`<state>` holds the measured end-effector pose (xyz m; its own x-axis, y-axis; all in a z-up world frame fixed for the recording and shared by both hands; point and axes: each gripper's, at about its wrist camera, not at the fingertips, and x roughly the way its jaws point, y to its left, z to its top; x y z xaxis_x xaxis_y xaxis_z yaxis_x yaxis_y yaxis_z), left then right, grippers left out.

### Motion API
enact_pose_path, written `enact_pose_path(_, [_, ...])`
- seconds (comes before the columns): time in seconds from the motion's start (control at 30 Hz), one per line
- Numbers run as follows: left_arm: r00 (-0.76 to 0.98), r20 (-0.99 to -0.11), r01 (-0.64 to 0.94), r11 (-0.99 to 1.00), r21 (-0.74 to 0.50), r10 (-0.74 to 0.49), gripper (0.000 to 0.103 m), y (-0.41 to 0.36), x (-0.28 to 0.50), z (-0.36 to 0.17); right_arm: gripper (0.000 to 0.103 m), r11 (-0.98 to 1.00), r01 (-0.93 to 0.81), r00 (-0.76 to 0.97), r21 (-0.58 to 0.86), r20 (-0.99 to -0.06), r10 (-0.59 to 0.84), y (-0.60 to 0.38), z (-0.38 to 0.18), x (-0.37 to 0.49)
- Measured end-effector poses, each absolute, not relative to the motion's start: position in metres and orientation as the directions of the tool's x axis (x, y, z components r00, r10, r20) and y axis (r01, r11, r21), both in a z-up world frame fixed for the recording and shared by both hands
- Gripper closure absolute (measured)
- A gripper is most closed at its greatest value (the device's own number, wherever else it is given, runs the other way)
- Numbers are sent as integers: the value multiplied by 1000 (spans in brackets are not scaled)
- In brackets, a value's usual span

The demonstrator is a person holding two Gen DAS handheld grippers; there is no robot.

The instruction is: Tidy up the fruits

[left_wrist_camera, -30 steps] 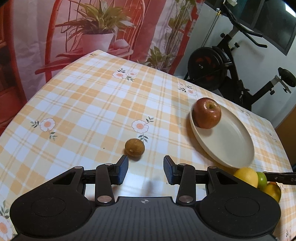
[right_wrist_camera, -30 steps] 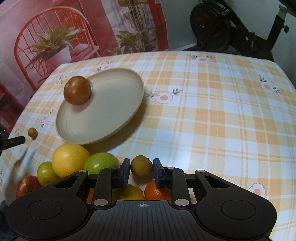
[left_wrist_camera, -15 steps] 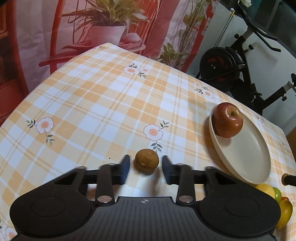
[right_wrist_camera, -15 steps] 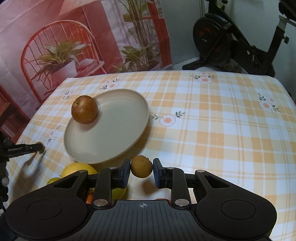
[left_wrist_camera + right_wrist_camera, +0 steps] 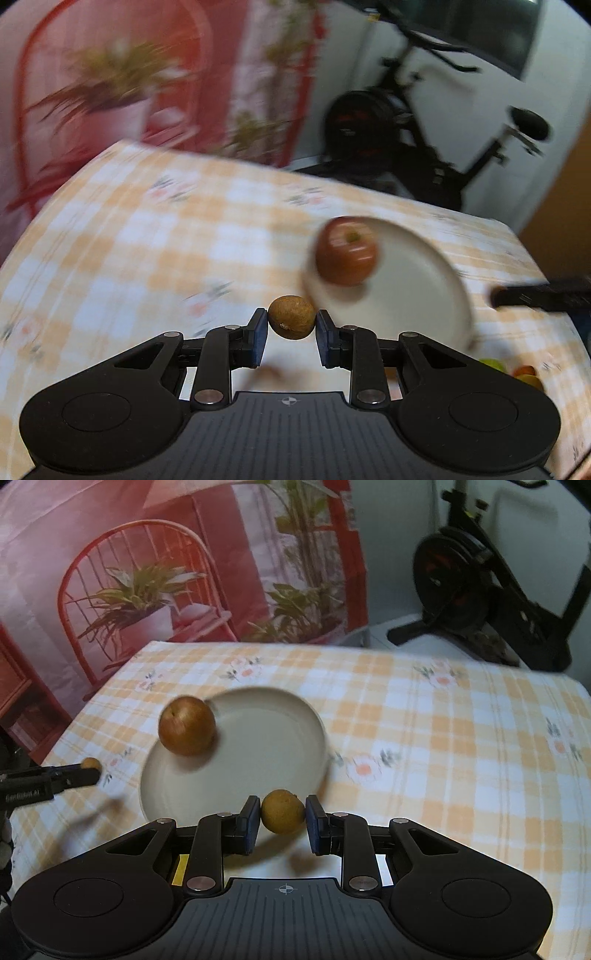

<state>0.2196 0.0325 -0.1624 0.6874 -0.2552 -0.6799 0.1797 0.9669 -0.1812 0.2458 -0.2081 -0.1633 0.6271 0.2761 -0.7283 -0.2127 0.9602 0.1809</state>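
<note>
Two brown fruits [image 5: 291,316] [image 5: 283,811], one apple [image 5: 346,252], one plate [image 5: 417,288]

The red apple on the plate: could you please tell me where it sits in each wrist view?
Left wrist view: the red apple lies right of centre, on the plate's near-left rim.
Right wrist view: the apple lies left of centre, on the plate's left rim.
Shared landmark: the exercise bike behind the table.

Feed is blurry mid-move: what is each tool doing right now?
Left tool: shut on a small brown fruit.
Right tool: shut on another small brown fruit.
</note>
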Motion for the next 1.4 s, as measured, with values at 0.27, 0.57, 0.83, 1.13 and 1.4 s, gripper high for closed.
enact_pose_path(0.27, [651,-688,279,944,-175,-321,73,-9,243,-173,79,953,-283,632,103,-728,267,-179,-160,302])
enact_pose_path(0.57, [619,-723,286,945,-157,-307,73,-15,265,-187,79,957,-284,614,49,-757,221,-166,-187,352])
enact_pose_path(0.83, [607,-739,289,947,-137,-292,73,-18,269,-191,78,961,-273,596,36,-778,198,-161,-201,363])
enact_pose_path(1.13, [648,-710,251,958,-141,-275,67,-5,246,-161,75,969,-243,638,49,-744,198,-175,-165,325])
enact_pose_path(1.4, [704,-681,166,979,-120,-203,67,24,197,-120,74,977,-207,699,59,-689,190,-182,-125,247])
